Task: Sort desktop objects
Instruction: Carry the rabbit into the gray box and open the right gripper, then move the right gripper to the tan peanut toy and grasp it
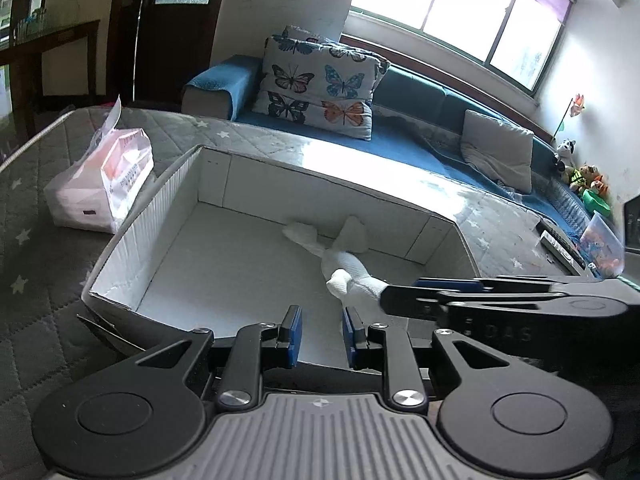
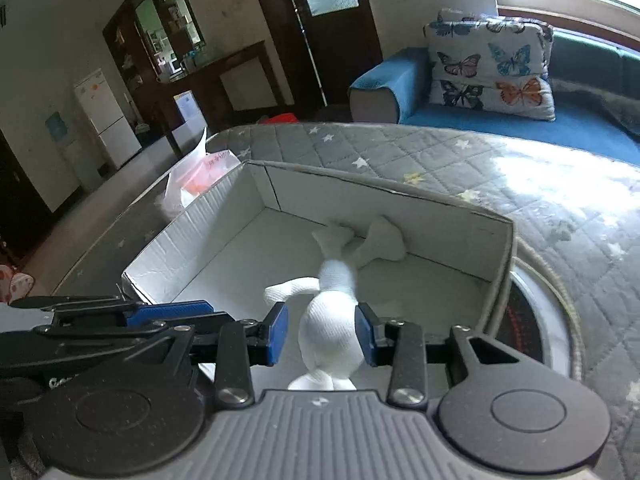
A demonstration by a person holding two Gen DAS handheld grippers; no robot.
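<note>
A white cloth toy (image 2: 332, 280) with floppy limbs stretches into the open white cardboard box (image 2: 360, 196). Its far limbs rest on the box floor near the back wall. My right gripper (image 2: 324, 334) is shut on the toy's body, over the box's near edge. In the left wrist view the same toy (image 1: 344, 264) runs from the box (image 1: 320, 172) floor up to the right gripper (image 1: 394, 298), which comes in from the right. My left gripper (image 1: 320, 336) hovers at the box's near rim, its blue pads a little apart with nothing between them. In the right wrist view the left gripper (image 2: 208, 310) lies close beside the right one.
The box sits on a grey quilted, star-patterned table cover (image 1: 48, 280). A pink tissue pack (image 1: 104, 180) stands left of the box. A remote (image 1: 560, 244) and a plastic tub (image 1: 604, 244) lie at the far right. A blue sofa with butterfly cushions (image 1: 316, 80) runs behind.
</note>
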